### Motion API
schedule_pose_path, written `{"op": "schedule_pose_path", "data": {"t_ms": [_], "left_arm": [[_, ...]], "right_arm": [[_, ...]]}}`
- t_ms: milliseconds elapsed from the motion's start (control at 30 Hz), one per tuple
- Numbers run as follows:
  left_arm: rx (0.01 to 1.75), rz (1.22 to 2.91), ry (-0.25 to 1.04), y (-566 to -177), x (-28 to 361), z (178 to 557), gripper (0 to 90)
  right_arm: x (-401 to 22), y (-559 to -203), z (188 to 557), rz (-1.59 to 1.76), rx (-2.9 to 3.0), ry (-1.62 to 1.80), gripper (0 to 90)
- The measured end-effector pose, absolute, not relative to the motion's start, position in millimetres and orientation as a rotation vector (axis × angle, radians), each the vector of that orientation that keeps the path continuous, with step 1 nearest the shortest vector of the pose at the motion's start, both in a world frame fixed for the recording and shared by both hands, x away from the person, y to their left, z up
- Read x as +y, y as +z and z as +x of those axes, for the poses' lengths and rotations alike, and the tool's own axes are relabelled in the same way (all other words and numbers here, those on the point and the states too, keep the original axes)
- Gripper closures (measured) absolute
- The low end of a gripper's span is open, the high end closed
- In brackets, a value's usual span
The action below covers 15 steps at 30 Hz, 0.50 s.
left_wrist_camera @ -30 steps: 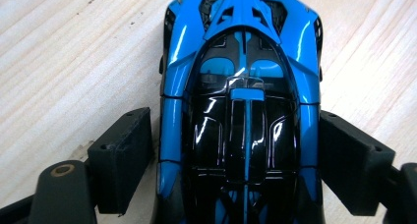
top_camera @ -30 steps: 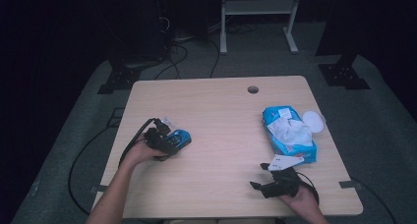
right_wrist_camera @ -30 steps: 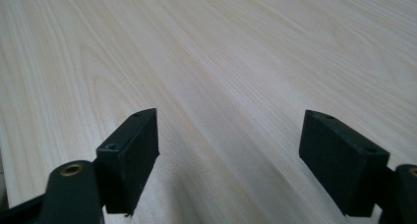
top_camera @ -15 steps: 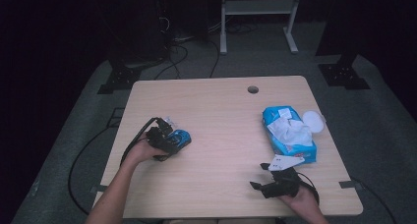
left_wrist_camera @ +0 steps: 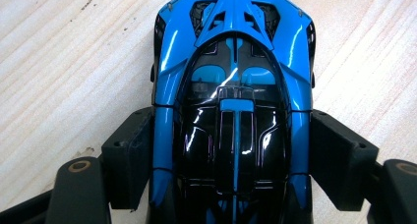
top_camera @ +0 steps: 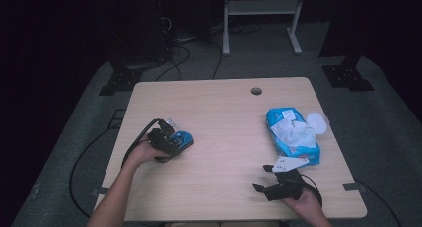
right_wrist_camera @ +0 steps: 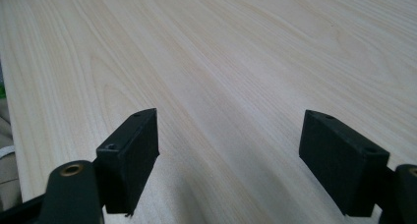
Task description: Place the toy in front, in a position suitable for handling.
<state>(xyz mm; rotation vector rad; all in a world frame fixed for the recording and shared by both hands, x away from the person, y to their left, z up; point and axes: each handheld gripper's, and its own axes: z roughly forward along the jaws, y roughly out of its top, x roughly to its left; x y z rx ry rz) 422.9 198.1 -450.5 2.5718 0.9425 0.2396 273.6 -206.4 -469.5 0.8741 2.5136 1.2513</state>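
Holding: our left gripper [left_wrist_camera: 231, 155] has its two black pads [left_wrist_camera: 129, 157] against the flanks of a blue and black toy car [left_wrist_camera: 231, 86] — the jaws have just been closing, with the car between them, and now they stand partly closed, pressing on its sides.
Toy car: it sits on the pale wooden table [top_camera: 224, 117] toward our left, with its far end pointing away from the gripper in the left gripper view; in the high view it shows at [top_camera: 180, 140], just past the left hand [top_camera: 142, 154].
Right gripper: our right gripper [right_wrist_camera: 228, 155] rests low near the front edge of the table with its jaws wide apart and bare wood between them; in the high view it lies at [top_camera: 271, 189], held by the right hand [top_camera: 303, 204].
Around the right gripper: a blue wipes pack [top_camera: 293, 137] lies just beyond it, with a white wipe [top_camera: 294, 132] pulled loose on top and a round white lid [top_camera: 317, 121] at the pack's far side.
Around the car: a small clear wrapper-like scrap [top_camera: 173, 122] lies just beside the left gripper; we cannot tell what it is.
Between the hands: bare tabletop — the car and the pack are well apart.
Further off: a round cable hole [top_camera: 256, 90] near the table's far edge, and a black cable [top_camera: 84, 162] trailing off the left side.
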Motion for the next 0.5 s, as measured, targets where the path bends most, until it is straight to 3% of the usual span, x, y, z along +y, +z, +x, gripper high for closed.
{"op": "schedule_pose_path", "data": {"t_ms": [500], "left_arm": [[0.94,2.562,0.252,-445.9,204.2,420.3,28.1]], "right_arm": [[-205.8,-470.2,274.4,0.873,2.513,1.244,21.8]]}}
